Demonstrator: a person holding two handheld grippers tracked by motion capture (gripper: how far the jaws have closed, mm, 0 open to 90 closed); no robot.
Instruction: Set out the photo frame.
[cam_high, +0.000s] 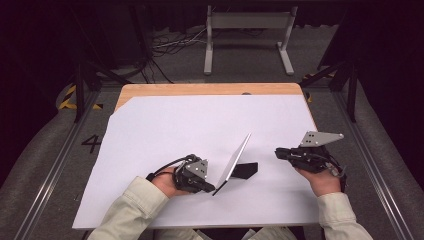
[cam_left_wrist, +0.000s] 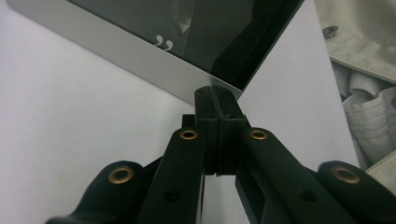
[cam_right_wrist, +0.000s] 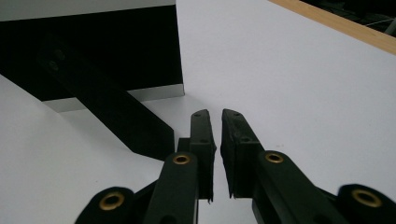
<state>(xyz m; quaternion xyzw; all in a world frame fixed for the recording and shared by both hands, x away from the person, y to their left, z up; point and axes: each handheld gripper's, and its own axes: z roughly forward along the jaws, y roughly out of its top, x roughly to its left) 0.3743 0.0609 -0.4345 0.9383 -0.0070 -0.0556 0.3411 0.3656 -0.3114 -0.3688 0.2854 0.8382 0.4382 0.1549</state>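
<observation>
A thin silver-edged picture frame (cam_high: 234, 162) stands tilted on the white sheet (cam_high: 200, 120), propped by its black back leg (cam_high: 246, 170). My left gripper (cam_high: 212, 189) is shut, and its tips rest against the frame's near lower corner. In the left gripper view the closed jaws (cam_left_wrist: 215, 93) meet right at the frame's silver border (cam_left_wrist: 140, 51). My right gripper (cam_high: 278, 152) hovers to the right of the frame, apart from it. Its jaws (cam_right_wrist: 215, 116) are all but shut, with a thin slit and nothing in it. They point toward the frame's dark back (cam_right_wrist: 93, 46) and leg (cam_right_wrist: 116, 116).
The white sheet covers most of a wooden table, whose bare edge (cam_high: 200, 89) shows at the far side. A pale metal stand (cam_high: 247, 30) and cables lie on the floor beyond. Light sleeves (cam_left_wrist: 369, 46) come in from the near edge.
</observation>
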